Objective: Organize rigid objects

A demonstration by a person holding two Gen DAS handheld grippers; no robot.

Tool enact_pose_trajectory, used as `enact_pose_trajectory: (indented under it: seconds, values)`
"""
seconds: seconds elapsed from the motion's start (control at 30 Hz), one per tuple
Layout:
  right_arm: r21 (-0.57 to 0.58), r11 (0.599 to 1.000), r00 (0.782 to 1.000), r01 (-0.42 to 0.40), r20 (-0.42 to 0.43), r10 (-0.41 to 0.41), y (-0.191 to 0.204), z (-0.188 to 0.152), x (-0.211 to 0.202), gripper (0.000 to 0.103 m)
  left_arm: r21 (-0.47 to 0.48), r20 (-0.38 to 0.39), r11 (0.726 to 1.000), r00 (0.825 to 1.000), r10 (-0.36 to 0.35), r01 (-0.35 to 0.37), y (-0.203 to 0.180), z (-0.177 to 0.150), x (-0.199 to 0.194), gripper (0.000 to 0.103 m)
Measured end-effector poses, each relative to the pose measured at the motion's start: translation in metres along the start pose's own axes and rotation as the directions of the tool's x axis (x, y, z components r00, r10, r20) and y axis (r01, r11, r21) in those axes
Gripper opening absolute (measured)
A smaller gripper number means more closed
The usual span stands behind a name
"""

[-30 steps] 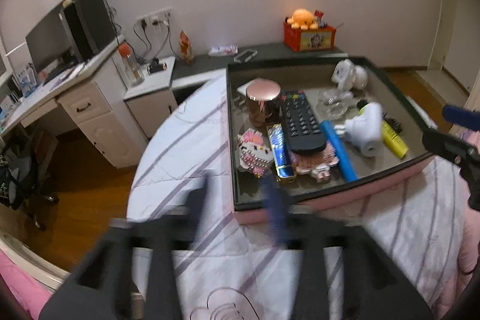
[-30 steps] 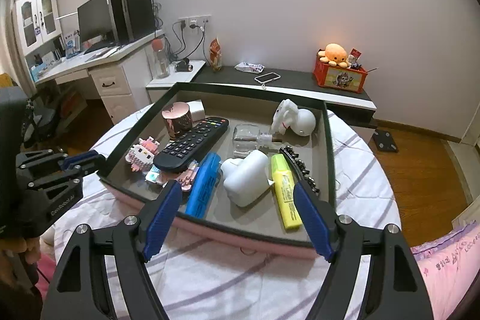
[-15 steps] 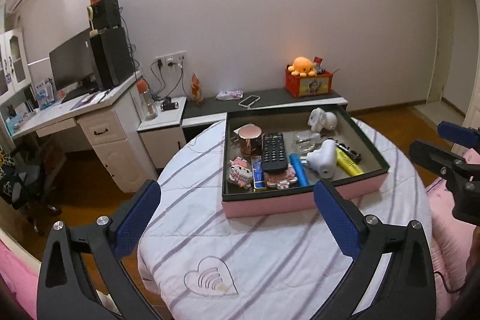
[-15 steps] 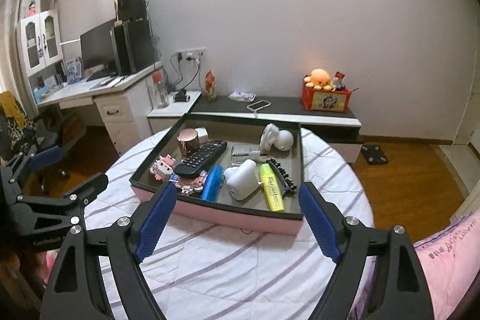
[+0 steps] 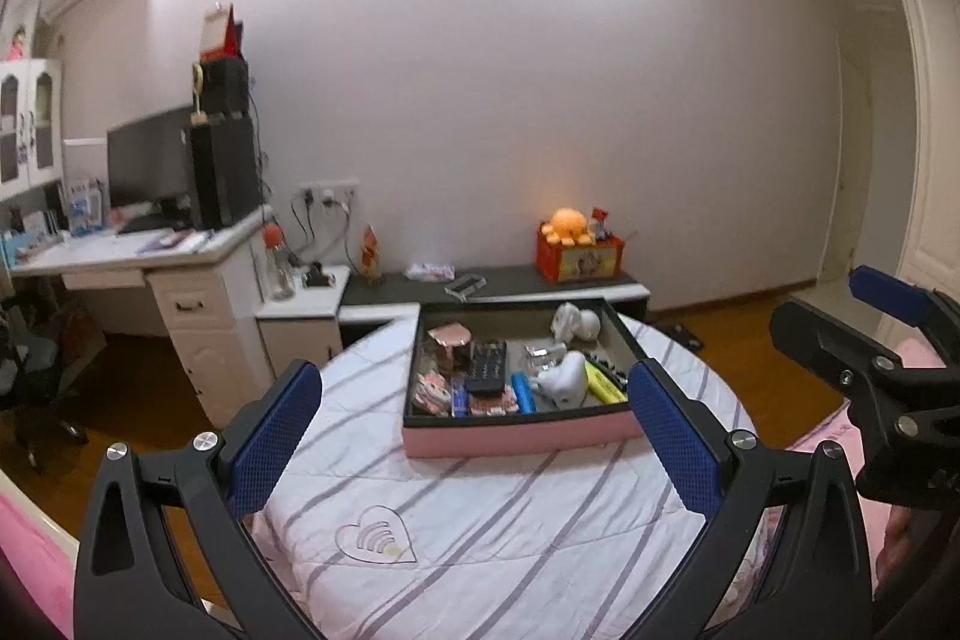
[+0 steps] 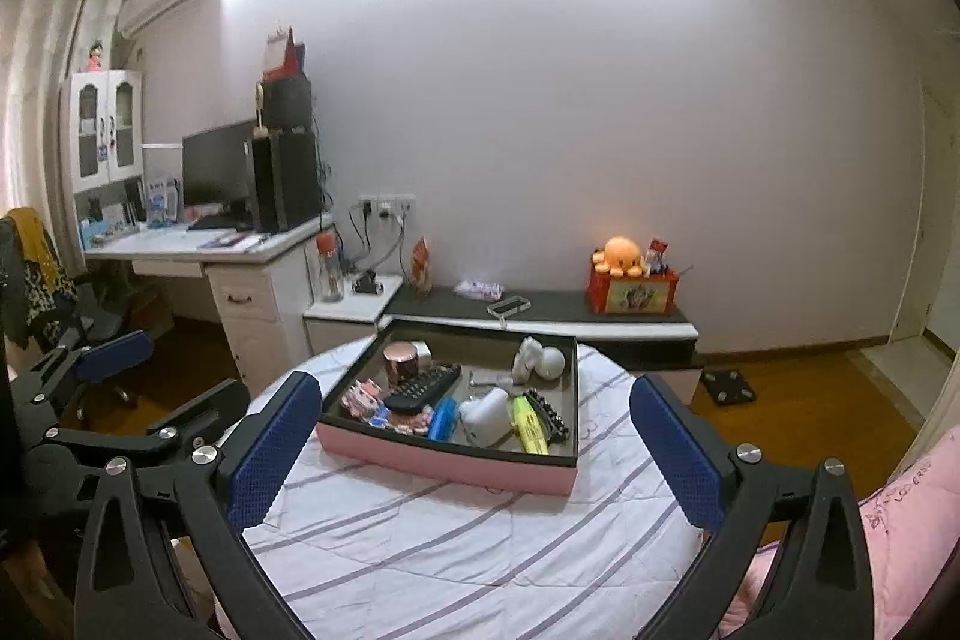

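Fingers (image 5: 672, 436) of both grippers spread, right opening, empty; tray (image 6: 444, 460) lettering unreadable.

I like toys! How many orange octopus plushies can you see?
1: the orange octopus plushie sits on the red box against the wall, beyond the tray.

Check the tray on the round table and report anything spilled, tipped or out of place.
Nothing stands out. The tray sits flat on the striped tablecloth, and the remote, yellow highlighter and the other small things all lie inside its walls. Nothing has spilled onto the cloth.
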State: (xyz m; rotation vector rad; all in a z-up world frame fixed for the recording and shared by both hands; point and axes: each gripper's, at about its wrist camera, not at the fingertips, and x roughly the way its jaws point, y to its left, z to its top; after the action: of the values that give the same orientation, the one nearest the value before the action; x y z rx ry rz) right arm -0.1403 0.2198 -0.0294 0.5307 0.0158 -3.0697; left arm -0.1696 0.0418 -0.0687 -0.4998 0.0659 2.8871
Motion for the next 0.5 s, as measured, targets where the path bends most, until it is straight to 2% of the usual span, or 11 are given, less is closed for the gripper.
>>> enact_pose_trajectory:
  seconds: [0.2,0.3,0.4,0.5]
  values:
    - [-0.015,1.000,0.996,0.021,0.091,-0.019,0.012,0.003,-0.030,0.103,0.059,0.097,0.998,0.995,-0.033,0.027,-0.017,0.001,-0.034,0.103]
    - [-0.038,0.997,0.986,0.066,0.154,-0.060,0.017,0.005,-0.045,0.103,0.075,0.147,0.997,0.989,0.008,-0.019,-0.021,0.002,-0.046,0.103]
    - [-0.053,0.990,0.972,0.128,0.206,-0.114,0.019,0.005,-0.059,0.103,0.045,0.160,0.998,0.987,0.025,-0.032,-0.014,0.006,-0.052,0.103]
    - [-0.036,0.990,0.964,0.133,0.235,-0.121,0.015,0.006,-0.072,0.103,0.002,0.162,0.999,0.986,0.038,-0.038,-0.006,0.007,-0.058,0.103]
